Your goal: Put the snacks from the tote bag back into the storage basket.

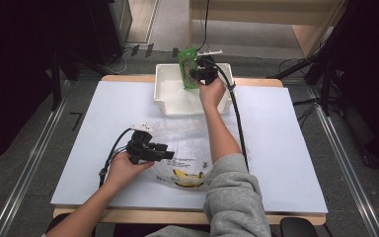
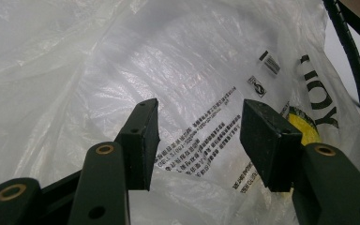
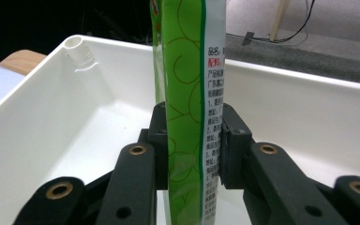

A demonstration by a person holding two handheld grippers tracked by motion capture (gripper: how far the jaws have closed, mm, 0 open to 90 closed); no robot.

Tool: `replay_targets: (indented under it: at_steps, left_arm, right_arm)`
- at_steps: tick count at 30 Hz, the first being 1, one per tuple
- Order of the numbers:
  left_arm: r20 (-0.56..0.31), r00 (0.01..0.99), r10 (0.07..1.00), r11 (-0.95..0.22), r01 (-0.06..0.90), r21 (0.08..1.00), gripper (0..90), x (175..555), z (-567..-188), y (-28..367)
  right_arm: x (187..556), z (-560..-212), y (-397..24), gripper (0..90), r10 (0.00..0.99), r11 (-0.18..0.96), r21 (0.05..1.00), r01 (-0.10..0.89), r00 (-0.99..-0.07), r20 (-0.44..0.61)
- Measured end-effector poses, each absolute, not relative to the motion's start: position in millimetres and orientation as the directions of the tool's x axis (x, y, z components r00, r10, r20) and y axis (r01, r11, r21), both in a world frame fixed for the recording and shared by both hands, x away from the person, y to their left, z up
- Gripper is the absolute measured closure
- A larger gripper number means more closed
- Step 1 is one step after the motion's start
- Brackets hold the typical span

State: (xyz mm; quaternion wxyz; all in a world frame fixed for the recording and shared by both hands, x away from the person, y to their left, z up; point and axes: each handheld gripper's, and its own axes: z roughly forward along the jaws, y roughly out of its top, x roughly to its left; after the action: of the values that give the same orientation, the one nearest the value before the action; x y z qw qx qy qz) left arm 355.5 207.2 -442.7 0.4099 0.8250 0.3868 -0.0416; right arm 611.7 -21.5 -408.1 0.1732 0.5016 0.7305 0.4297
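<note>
Green packet (image 3: 185,117) clamped in my right gripper (image 3: 190,140) above white bin (image 1: 170,101); my left gripper (image 2: 199,136) gapes, empty, over plastic bag (image 2: 122,61) nearer me.

At a white-topped table (image 1: 286,148), a person's right gripper (image 1: 203,74) holds a green packet (image 1: 187,66) upright over a white bin (image 1: 170,96) at the far edge. Nearer, on the left, the left gripper (image 1: 165,154) rests, jaws apart, on a crumpled clear plastic bag (image 1: 187,140) with a yellow print at its near end.
</note>
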Motion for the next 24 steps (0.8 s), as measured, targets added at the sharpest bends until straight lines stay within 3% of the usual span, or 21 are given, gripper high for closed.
replay_targets:
  at_steps: [24]
  left_arm:
    - [-0.385, 0.696, 0.606, -0.367, 0.674, 0.641, 48.6, 356.2, -443.5, 208.0]
  right_arm:
    - [625.6, -421.5, -23.3, 65.6, 0.871, 0.148, 0.742, 0.654, -0.442, 0.215]
